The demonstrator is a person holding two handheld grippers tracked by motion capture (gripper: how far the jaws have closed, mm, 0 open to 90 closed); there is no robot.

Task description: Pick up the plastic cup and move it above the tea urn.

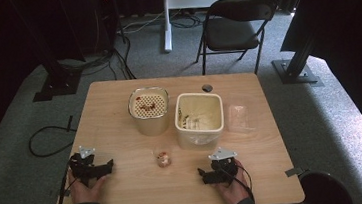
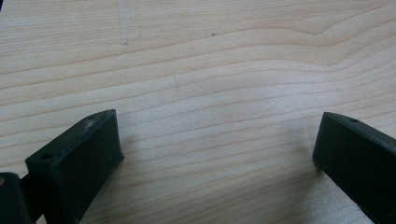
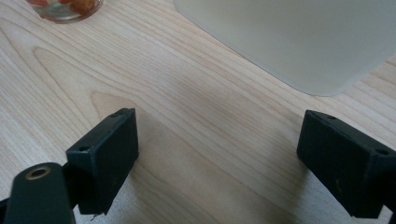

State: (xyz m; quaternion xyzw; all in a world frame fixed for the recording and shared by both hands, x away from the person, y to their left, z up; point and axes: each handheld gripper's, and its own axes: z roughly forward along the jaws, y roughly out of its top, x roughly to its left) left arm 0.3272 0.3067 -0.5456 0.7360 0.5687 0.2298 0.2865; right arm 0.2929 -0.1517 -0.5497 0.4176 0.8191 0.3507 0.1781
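A: Which gripper sits nearer the small glass cup of snacks (image 1: 163, 159)?

B: The right gripper (image 1: 207, 175); cup lies just left and slightly far. Left gripper (image 1: 106, 168) farther. Both 2 gape, empty.

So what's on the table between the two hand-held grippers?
A small clear cup of reddish bits stands between the left gripper and right gripper in the high view; otherwise bare wood.
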